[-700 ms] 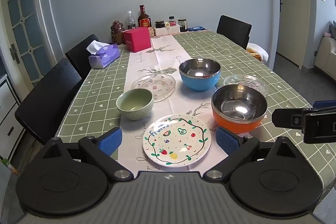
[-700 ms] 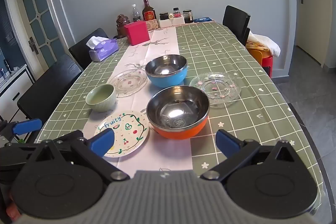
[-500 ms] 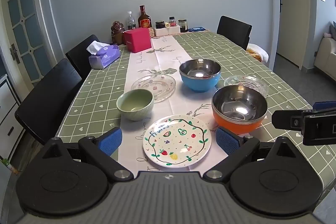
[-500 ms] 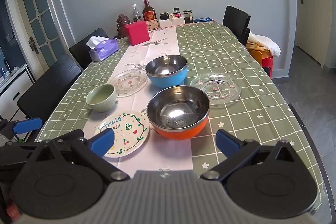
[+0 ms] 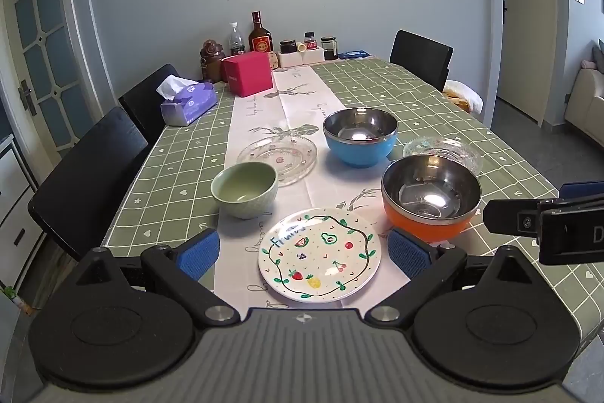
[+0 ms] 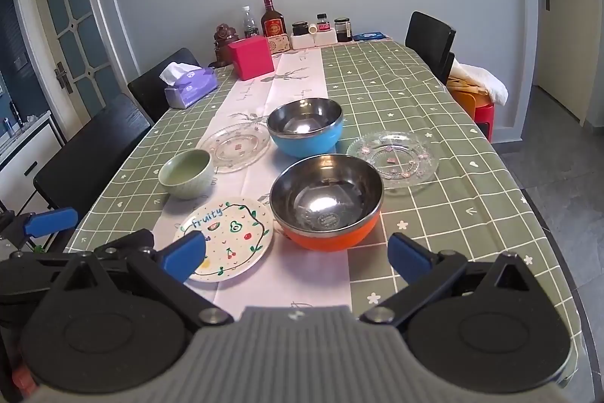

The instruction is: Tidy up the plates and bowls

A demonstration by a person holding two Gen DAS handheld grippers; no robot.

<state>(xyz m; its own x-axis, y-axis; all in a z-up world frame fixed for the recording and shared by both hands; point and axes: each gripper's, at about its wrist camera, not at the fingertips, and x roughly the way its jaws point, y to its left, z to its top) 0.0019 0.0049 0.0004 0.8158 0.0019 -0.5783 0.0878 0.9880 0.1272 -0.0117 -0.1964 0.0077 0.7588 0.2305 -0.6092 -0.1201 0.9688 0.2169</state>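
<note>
Checked table [image 5: 181, 153] bearing bowls, plates

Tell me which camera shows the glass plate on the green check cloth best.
The right wrist view: there the glass plate lies whole and unobstructed, right of the orange bowl. In the left wrist view the glass plate is half hidden behind the orange bowl.

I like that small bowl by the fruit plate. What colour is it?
The small bowl is pale green; left wrist view.

Even daylight, sharp focus, glare inside steel bowls [image 5: 431, 193], fisheye-bent edges.
</note>
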